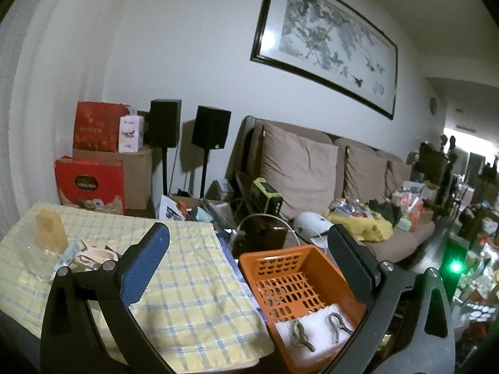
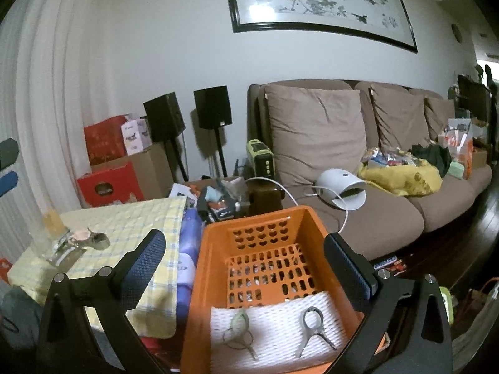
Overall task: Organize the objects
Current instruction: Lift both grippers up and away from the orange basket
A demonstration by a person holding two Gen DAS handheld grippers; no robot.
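An orange perforated basket (image 2: 215, 268) stands right of a yellow checked cloth (image 2: 131, 224); it also shows in the left wrist view (image 1: 280, 252). On a white foam mat (image 2: 274, 321) inside lie a greenish clip (image 2: 238, 322) and a grey clip (image 2: 313, 324), seen in the left wrist view as the greenish clip (image 1: 297, 332) and the grey clip (image 1: 338, 321). More clips and small items (image 1: 90, 254) lie on the cloth's far left (image 2: 90, 237). My left gripper (image 1: 249, 249) is open and empty above cloth and basket. My right gripper (image 2: 244, 249) is open and empty over the basket.
A brown sofa (image 2: 343, 212) with cushions, a white device (image 2: 343, 187) and piled items stands behind. Two black speakers on stands (image 2: 212, 107), red boxes (image 2: 107, 184) and a cardboard box stand by the wall. A purple package (image 2: 188, 249) lies between cloth and basket.
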